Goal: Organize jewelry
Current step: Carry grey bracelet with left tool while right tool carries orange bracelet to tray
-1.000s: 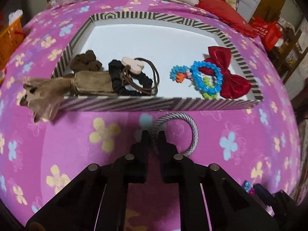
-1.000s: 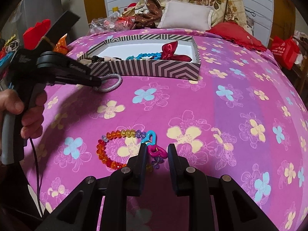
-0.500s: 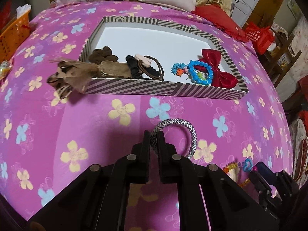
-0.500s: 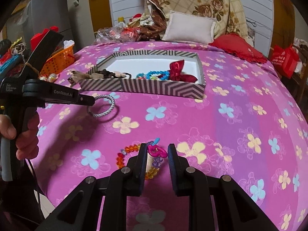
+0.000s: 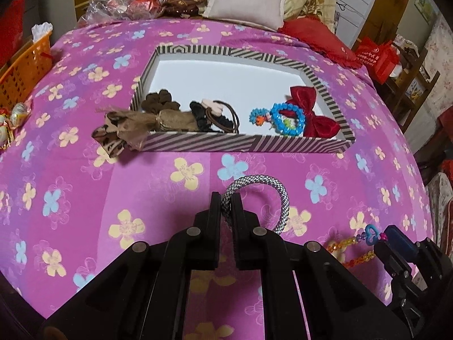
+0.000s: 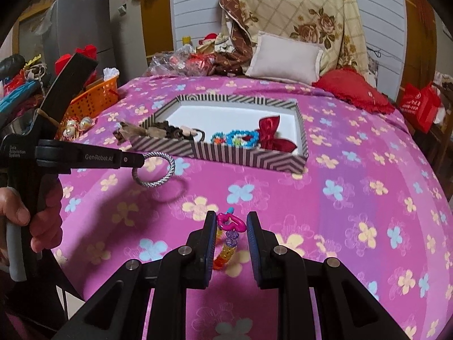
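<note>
The right gripper (image 6: 228, 225) was clamped on a pink heart clasp of an orange beaded bracelet (image 6: 223, 255), lifted off the flowered pink bedspread (image 6: 339, 212). Farther on, the left gripper (image 5: 226, 202) pinched a silver woven bangle (image 5: 279, 198), held clear above the spread. Beyond lay the striped box (image 5: 198, 143), holding hair ties, blue beaded bracelets (image 5: 287, 119) and a red bow (image 5: 308, 107).

- The left tongs (image 5: 225, 204) are matte black, with flat narrow fingers on angular linkage arms studded with round silver pivot pins.
- Seen from the right wrist, their side arm carries white "GenRobot.AI" lettering, the body "Data Acquisition System", above a grey handle.
- The right tongs (image 6: 228, 226) are black too, their inner pads blue-edged.
</note>
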Motion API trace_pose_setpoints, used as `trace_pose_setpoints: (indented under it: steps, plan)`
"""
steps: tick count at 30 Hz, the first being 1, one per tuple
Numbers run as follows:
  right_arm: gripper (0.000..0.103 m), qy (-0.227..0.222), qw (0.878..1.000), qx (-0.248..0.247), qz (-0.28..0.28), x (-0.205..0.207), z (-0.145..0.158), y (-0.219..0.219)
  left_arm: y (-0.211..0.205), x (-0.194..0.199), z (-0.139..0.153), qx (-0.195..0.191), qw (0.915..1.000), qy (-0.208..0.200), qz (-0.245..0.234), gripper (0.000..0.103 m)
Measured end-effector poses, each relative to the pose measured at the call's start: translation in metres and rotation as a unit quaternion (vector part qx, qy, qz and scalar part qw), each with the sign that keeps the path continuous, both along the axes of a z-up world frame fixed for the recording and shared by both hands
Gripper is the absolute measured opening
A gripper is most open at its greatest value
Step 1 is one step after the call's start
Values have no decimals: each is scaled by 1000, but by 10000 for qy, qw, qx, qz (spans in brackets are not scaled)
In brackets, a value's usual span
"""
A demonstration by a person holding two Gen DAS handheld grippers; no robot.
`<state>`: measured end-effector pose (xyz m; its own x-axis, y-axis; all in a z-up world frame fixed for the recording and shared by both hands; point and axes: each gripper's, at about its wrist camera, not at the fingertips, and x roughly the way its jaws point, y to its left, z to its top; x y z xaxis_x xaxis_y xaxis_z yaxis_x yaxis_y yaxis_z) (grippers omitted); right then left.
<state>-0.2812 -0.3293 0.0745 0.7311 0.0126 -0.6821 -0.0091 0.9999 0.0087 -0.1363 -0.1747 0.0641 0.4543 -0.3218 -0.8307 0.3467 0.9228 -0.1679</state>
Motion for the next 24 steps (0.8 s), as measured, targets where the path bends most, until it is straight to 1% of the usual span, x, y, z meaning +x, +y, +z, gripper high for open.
trace_pose_setpoints:
  steps: [13, 24]
  plan:
    - [20, -234, 9996, -106, 76, 14, 26, 5, 4, 0, 16, -16, 9999, -149, 50, 6]
    - [20, -291, 9994, -136, 136, 28, 36, 8, 5, 4, 28, 110, 9994, -327, 95, 6]
